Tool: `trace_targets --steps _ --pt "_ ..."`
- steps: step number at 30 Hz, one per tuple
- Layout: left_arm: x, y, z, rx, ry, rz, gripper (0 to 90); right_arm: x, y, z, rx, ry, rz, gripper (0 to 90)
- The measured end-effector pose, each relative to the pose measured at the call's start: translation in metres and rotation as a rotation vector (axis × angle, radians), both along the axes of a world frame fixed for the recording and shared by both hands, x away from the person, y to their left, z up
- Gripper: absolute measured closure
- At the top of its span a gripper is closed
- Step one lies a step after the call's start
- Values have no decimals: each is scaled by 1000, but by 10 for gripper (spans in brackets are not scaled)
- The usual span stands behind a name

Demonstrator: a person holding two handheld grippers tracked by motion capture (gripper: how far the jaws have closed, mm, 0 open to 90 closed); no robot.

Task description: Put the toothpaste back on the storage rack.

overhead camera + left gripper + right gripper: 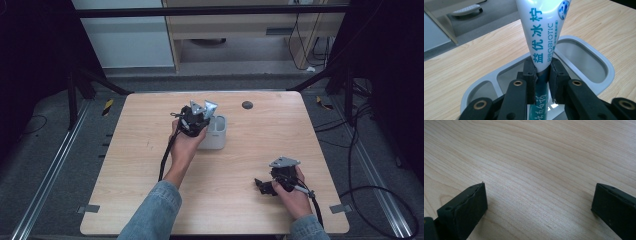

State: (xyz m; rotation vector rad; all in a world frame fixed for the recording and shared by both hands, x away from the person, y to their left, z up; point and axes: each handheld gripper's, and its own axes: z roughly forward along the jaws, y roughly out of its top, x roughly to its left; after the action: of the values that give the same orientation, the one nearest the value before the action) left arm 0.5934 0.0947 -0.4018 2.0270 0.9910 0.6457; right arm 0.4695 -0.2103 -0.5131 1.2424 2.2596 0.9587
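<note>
A light wooden table (240,165) with rounded corners takes up the middle of the high view, with grey floor, metal rails and loose black cables around it. A small dark round disc (247,105) sits in the tabletop near its far edge. A person's two forearms in blue denim sleeves (152,212) reach in from the near edge. Toward the far middle of the table stands a pale grey holder (217,135) with several open compartments. The left gripper (542,73), held above this holder, has its black jaws pinched tight on a white toothpaste tube (544,32) printed with blue characters and the word PROBIOTIC; the tube hangs over the holder, its wider end away from the jaws and its narrow end running down between them toward a compartment. Which compartment it is entering cannot be told. The right gripper (539,205) rests low over bare wood near the table's front right, well apart from the holder, its jaws spread wide with nothing between them.
</note>
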Motion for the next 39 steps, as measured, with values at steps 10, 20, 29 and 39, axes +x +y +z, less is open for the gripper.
trace_targets --steps 10,20,29,39 --pt "3 -5 1 9 18 8 765 0 0 0 0 0 1 4" --pt "5 -11 3 35 31 9 763 0 0 0 0 0 1 4" --pt "8 -14 4 47 45 10 761 0 0 0 0 0 0 4" --pt "8 -15 4 41 50 12 757 0 0 0 0 0 0 4"
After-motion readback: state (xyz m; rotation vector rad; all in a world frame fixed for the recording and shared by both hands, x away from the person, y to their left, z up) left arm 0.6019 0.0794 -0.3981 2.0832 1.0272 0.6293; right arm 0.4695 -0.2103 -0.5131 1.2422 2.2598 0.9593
